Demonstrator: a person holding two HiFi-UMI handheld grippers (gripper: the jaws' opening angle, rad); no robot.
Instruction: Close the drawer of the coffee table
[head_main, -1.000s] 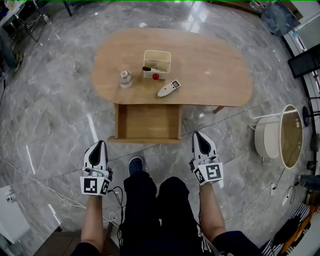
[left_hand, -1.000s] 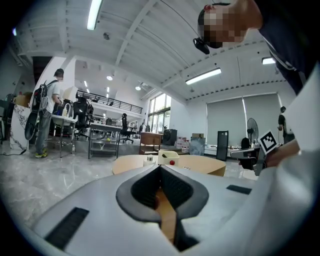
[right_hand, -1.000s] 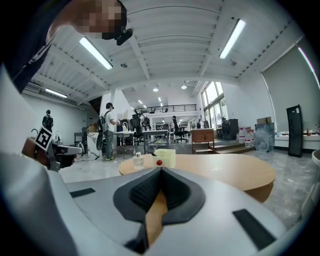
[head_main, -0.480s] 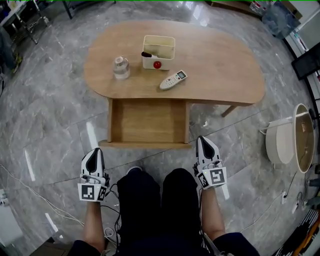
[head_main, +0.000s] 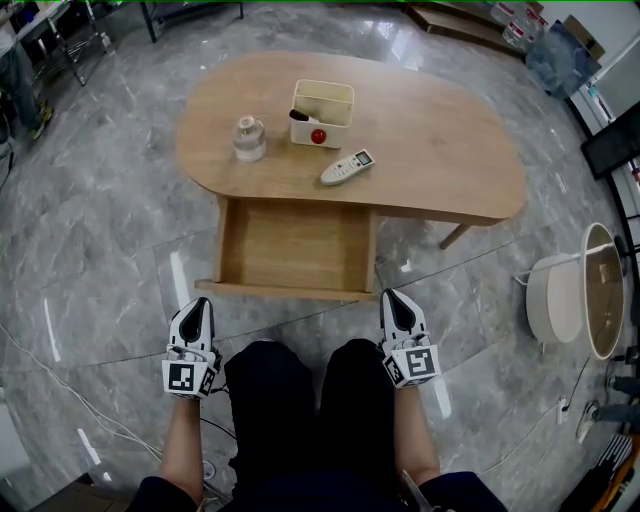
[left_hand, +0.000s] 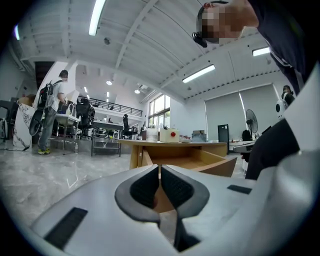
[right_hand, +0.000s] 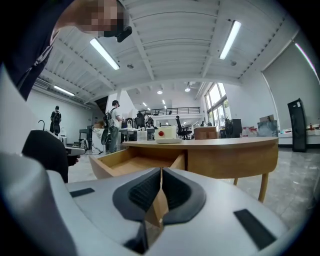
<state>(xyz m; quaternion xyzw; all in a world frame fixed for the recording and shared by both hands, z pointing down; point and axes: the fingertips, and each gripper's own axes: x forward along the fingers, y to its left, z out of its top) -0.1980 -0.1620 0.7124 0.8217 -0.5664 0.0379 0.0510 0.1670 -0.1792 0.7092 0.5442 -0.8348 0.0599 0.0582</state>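
Note:
The wooden coffee table (head_main: 440, 150) stands ahead of me with its drawer (head_main: 292, 250) pulled wide open toward me; the drawer looks empty. My left gripper (head_main: 197, 306) is shut, low and just outside the drawer front's left corner, short of touching it. My right gripper (head_main: 395, 299) is shut too, close to the front panel's right end. In the left gripper view the closed jaws (left_hand: 159, 169) point at the open drawer (left_hand: 200, 159). The right gripper view has its closed jaws (right_hand: 161, 172) aimed at the drawer (right_hand: 135, 164) from the other side. Nothing is held.
On the tabletop sit a cream box (head_main: 322, 112) with a red ball, a small glass jar (head_main: 248, 137) and a white remote (head_main: 346, 167). A round white side table (head_main: 575, 292) stands to the right. My knees lie between the grippers. Cables trail on the marble floor at lower left.
Both grippers have sunk lower, level with the drawer front, and the view has come closer to the table. Both stay shut.

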